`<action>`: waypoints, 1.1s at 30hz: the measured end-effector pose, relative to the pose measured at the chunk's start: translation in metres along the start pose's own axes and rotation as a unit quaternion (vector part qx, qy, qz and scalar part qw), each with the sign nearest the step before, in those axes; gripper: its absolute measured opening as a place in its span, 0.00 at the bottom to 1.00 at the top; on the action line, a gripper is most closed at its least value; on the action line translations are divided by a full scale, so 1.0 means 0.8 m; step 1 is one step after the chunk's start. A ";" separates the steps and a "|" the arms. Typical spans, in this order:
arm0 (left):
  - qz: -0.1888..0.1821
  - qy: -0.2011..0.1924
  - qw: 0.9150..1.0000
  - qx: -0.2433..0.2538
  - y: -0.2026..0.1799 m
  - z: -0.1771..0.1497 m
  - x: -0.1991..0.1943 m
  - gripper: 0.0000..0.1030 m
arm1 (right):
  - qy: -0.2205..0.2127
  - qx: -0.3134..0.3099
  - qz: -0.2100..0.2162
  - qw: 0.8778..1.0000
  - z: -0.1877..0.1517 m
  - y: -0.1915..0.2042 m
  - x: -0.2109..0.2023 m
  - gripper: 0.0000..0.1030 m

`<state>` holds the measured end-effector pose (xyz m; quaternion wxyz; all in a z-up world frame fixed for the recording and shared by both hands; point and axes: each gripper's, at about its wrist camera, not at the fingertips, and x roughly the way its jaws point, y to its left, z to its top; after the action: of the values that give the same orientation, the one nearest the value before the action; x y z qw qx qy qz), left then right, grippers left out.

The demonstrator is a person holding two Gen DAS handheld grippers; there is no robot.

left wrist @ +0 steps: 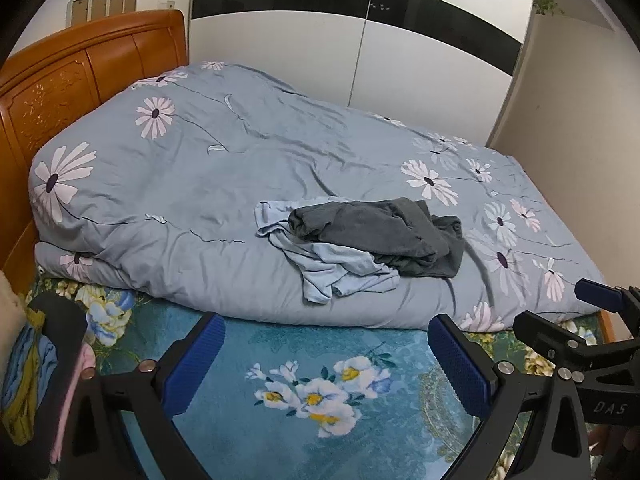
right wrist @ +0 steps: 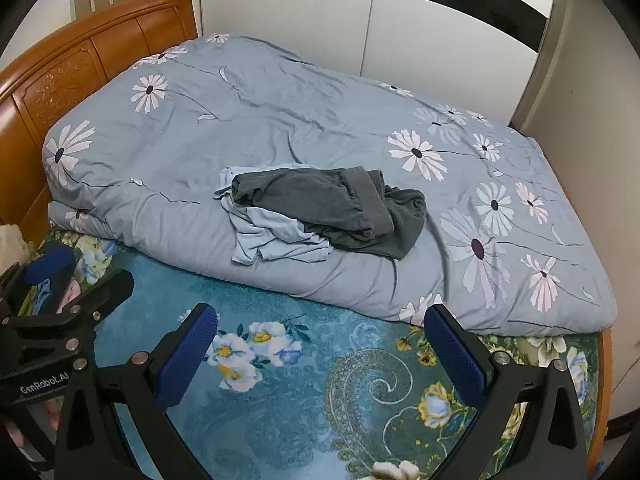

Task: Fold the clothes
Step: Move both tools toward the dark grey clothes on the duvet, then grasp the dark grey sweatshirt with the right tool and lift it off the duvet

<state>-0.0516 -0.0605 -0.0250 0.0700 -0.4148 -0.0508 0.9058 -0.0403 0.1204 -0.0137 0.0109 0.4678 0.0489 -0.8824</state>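
Observation:
A crumpled dark grey garment point(left wrist: 384, 236) lies on top of a crumpled light blue garment point(left wrist: 332, 268) on the folded grey-blue flowered duvet point(left wrist: 180, 168). Both show in the right wrist view too, grey garment point(right wrist: 332, 208), blue garment point(right wrist: 272, 240). My left gripper point(left wrist: 326, 356) is open and empty, over the teal flowered sheet point(left wrist: 304, 392), short of the clothes. My right gripper point(right wrist: 322, 348) is open and empty, also over the sheet point(right wrist: 280, 400). The right gripper shows at the right edge of the left wrist view point(left wrist: 576, 320), and the left gripper at the left edge of the right wrist view point(right wrist: 72, 276).
An orange wooden headboard point(left wrist: 60, 80) stands at the left. A white and black wardrobe point(left wrist: 360, 40) stands behind the bed. A pile of coloured clothes point(left wrist: 28, 368) lies at the left edge of the sheet. The bed's right edge point(right wrist: 604, 380) drops to the floor.

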 end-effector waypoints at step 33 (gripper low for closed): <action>0.028 -0.005 0.999 0.019 0.069 0.025 0.124 1.00 | 0.085 0.373 0.139 0.914 0.055 -0.193 0.340 0.64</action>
<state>-0.1353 -0.0986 -0.0941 0.0526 -0.4103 -0.0220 0.9102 -0.2393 0.2771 -0.2024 -0.0464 0.5135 -0.3482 -0.7829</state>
